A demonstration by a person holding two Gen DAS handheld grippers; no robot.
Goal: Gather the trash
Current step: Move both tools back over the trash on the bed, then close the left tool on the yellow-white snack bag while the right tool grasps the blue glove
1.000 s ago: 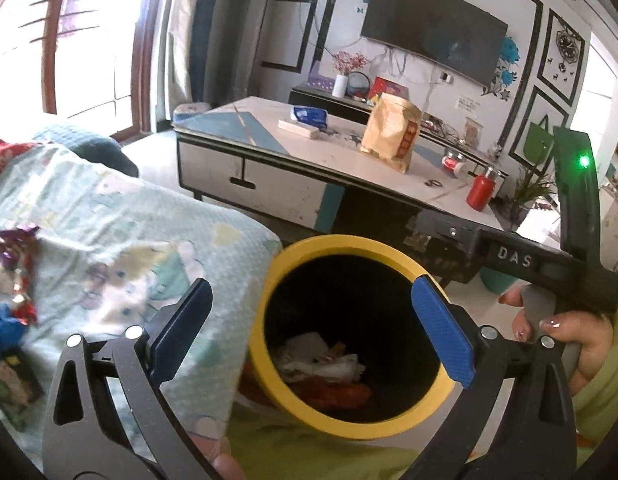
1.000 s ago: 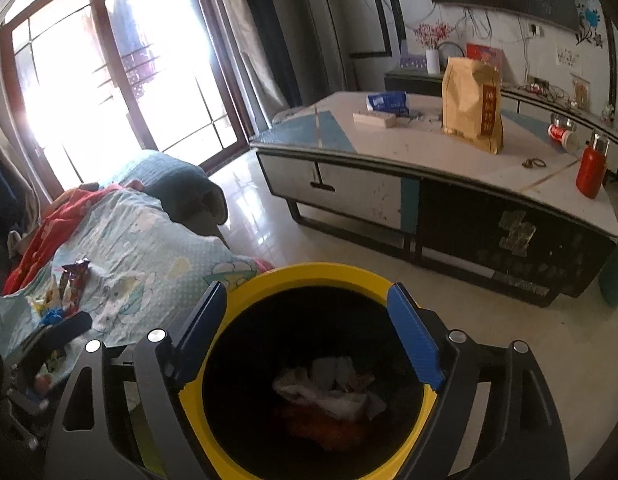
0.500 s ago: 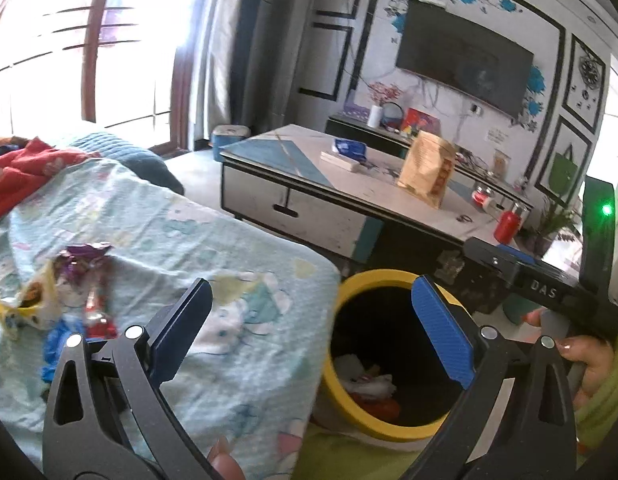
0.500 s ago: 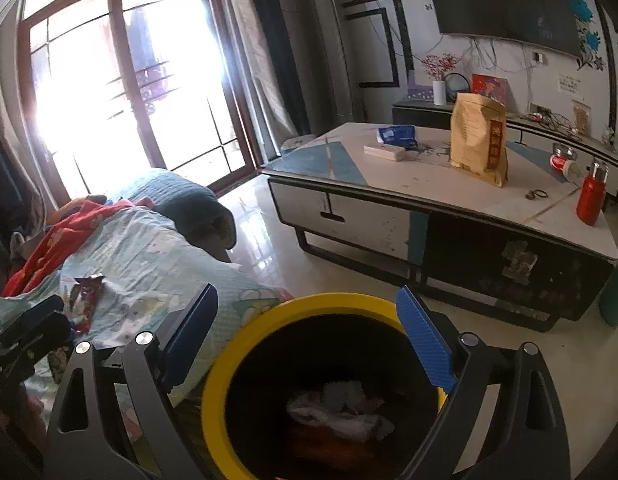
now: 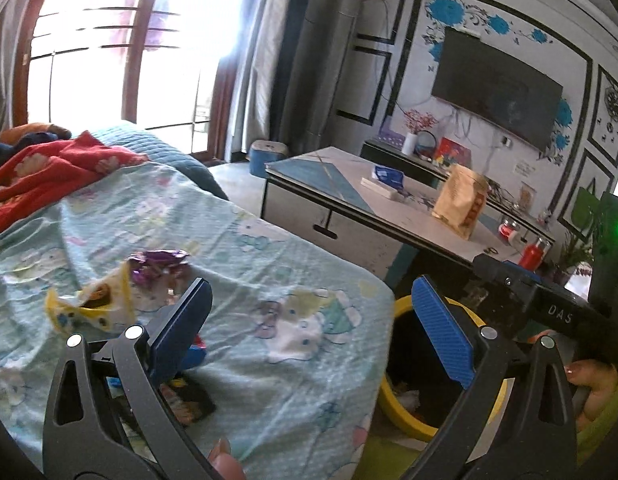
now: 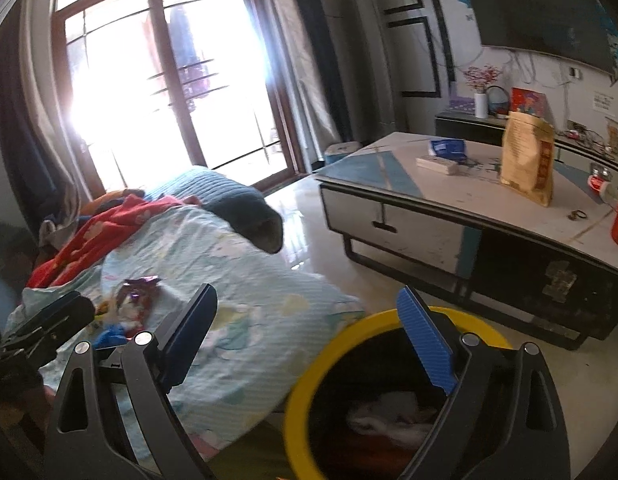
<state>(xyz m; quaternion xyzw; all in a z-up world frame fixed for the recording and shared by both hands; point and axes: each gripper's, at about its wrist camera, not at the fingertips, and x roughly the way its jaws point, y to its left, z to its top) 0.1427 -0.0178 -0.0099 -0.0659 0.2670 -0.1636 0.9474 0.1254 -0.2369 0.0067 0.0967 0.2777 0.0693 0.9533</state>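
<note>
Several crumpled wrappers lie on the light blue bedsheet (image 5: pixel 269 264): a purple one (image 5: pixel 157 262), a yellow one (image 5: pixel 89 308) and a dark one (image 5: pixel 191 400) partly behind my left finger. My left gripper (image 5: pixel 309 320) hovers open over the sheet just right of them, nothing between its pads. The black bin with a yellow rim (image 6: pixel 305 384) stands by the bed's end, white and orange trash (image 6: pixel 389 418) inside. My right gripper (image 6: pixel 307 334) is open and empty above the bin's left rim. In the right wrist view the wrappers (image 6: pixel 135 304) lie far left.
A low coffee table (image 6: pixel 389 172) stands beyond the bin with a brown paper bag (image 6: pixel 527 160), a blue packet and a red bottle (image 5: pixel 533 254). A red blanket (image 5: pixel 49 172) and a blue cushion (image 6: pixel 229 196) lie further up the bed. Glossy floor runs between bed and table.
Both views have swung left from the bin toward the bed, so the bin sits lower right and the wrappers are nearer. The right jaws have spread slightly wider.
</note>
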